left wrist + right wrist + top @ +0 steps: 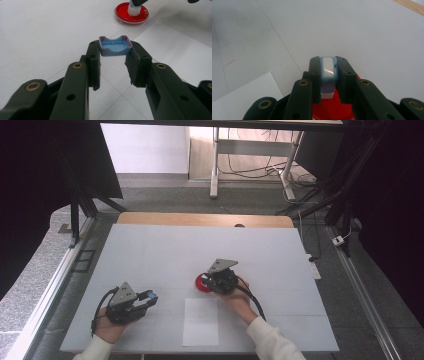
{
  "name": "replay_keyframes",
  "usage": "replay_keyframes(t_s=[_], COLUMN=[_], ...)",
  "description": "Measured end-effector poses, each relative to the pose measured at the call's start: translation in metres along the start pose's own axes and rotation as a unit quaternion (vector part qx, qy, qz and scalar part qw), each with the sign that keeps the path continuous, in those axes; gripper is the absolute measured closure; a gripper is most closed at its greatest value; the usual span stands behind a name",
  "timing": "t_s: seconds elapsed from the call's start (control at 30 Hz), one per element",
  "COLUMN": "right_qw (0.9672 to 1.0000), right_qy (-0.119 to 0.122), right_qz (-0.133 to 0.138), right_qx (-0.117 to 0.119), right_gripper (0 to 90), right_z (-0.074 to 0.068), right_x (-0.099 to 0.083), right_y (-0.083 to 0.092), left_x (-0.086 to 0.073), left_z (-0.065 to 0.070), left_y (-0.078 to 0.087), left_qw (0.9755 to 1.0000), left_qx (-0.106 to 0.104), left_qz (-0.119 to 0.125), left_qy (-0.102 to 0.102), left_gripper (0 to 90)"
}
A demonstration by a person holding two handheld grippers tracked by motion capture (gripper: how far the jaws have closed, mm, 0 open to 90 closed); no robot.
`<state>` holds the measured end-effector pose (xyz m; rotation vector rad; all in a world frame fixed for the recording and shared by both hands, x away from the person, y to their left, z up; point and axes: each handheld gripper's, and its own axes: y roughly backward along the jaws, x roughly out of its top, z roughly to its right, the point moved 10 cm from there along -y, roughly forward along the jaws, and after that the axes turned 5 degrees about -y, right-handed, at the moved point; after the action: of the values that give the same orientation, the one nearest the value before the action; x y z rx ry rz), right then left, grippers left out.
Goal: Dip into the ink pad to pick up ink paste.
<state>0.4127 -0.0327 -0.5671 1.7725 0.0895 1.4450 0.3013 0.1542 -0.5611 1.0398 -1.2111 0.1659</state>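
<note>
- Left tool (pixel 148 298), near the front-left corner of the tabletop (pixel 150 250): jaws clamped on a small blue cap (pixel 115 46), hollow side showing, pinched at the very tips. Cap is held off the surface, w/ bare white tabletop under and ahead of it.
- Right tool (pixel 209 282), about mid-tabletop: jaws closed on a pale blue-and-white stamp (pixel 328 72), gripped by its sides. Stamp stands upright w/ its foot down in the red dish (pixel 131 13).
- Dish sits just beyond the far edge of the white sheet (pixel 201 321), touching or nearly so; can't tell which.
- Sheet lies flat near the front edge, between the two hands. Its near edge runs close to the tabletop's front edge.
- Left tool and dish are apart, w/ an open strip of tabletop between them.
- Room to move: the far half of the tabletop is bare, and so are the left side and the right side past the right hand (pixel 240 302).
- Far edge ends in a wooden strip (pixel 205 219); past it, floor and desk legs.
- Cables trail from both tools back toward the person, lying close by the wrists.
</note>
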Motion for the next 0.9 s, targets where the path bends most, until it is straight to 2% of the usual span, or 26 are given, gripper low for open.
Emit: replay_keyframes(t_s=[0.4, 0.9], right_qw=[1.0000, 0.9999], right_qy=[-0.009, -0.007], right_qz=[0.002, 0.012], right_qx=[0.003, -0.001], right_gripper=[75.1, 75.0], right_z=[0.0001, 0.0014], right_x=[-0.0004, 0.0033], right_y=[0.0002, 0.0048], left_x=[0.0000, -0.0002], left_z=[-0.0004, -0.0016], left_y=[0.0002, 0.0008], left_qw=[1.0000, 1.0000], left_qx=[0.000, 0.001], left_qz=[0.001, 0.002], left_qy=[0.001, 0.002], left_gripper=[65.3, 65.3])
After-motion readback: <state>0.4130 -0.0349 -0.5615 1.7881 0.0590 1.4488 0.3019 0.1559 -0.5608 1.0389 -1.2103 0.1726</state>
